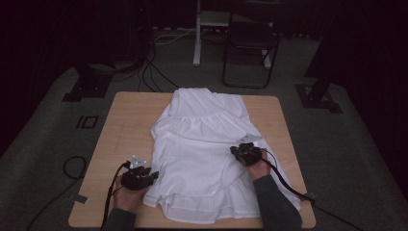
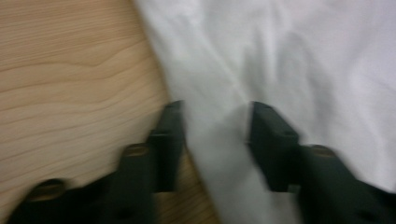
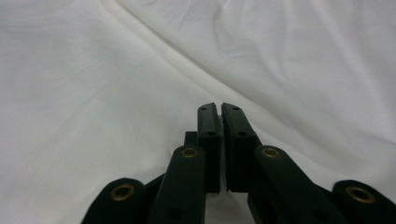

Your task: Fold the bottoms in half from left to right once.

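A white garment (image 1: 202, 144) with gathered tiers lies spread on the wooden table (image 1: 130, 125); its hem reaches the near edge. My left gripper (image 1: 152, 176) sits at the garment's left edge near the hem. In the left gripper view it is open (image 2: 215, 116), the jaws straddling a strip of white fabric (image 2: 280, 60) at the cloth's border, with bare wood (image 2: 70, 70) to the left. My right gripper (image 1: 235, 150) rests on the garment's right side. In the right gripper view it is shut (image 3: 220, 106), jaws pressed together above smooth white cloth (image 3: 116, 84), with nothing visible between them.
A dark folding chair (image 1: 250, 43) and a white post (image 1: 196, 33) stand behind the table. Black stand bases (image 1: 86, 86) (image 1: 317, 94) flank the far corners. Cables (image 1: 72, 166) loop on the grey floor at left, and each gripper trails a cable off the near edge.
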